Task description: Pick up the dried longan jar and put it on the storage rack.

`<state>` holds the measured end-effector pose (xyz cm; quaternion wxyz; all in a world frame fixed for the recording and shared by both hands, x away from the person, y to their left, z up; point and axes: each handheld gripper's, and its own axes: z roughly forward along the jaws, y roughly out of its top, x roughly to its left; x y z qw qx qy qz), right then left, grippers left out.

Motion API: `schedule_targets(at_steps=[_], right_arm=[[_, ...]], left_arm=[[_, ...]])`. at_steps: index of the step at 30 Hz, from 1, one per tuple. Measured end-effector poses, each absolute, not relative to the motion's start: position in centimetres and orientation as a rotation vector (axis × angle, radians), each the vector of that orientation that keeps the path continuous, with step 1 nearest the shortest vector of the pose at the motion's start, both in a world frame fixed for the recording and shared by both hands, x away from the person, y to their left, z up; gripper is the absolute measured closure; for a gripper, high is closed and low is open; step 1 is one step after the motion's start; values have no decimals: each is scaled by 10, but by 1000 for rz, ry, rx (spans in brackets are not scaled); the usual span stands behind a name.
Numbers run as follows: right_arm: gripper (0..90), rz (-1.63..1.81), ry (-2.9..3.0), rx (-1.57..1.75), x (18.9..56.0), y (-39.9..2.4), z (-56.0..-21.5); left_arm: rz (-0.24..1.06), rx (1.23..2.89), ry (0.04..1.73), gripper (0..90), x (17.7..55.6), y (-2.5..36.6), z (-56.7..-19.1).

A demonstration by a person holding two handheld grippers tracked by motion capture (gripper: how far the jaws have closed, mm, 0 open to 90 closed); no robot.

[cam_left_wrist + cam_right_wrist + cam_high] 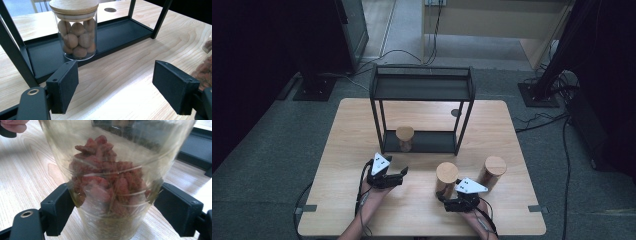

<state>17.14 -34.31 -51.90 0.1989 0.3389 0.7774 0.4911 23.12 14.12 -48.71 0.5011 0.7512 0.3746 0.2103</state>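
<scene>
A glass jar of round brown nuts (pixel 76 32) with a wooden lid stands on the lower shelf of a black metal rack (pixel 422 90), and the high view shows this jar (pixel 404 137) there too. My left gripper (pixel 115 72) is open over bare table just in front of the rack, nothing between its pads; from above the left gripper (pixel 398 176) lies left of centre. My right gripper (pixel 113 195) is shut on a jar of red dried fruit (pixel 110 187), a pad against each side of the glass. This jar (pixel 446 176) stands upright on the table, the right gripper (pixel 448 194) at its base.
Another wooden-lidded jar (pixel 492 171) stands to the right of the held one. The wooden table (pixel 362 210) has bare room at the front left. The rack's top shelf (pixel 422 80) carries nothing. Cables run over the floor behind and to the right.
</scene>
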Motion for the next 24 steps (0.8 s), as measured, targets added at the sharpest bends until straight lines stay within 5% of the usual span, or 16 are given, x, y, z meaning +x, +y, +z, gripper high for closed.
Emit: schedule_targets(at_steps=[24], right_arm=[[172, 1372, 2174, 948, 171, -343, -519]], left_arm=[[514, 1852, 825, 207, 213, 157, -496]])
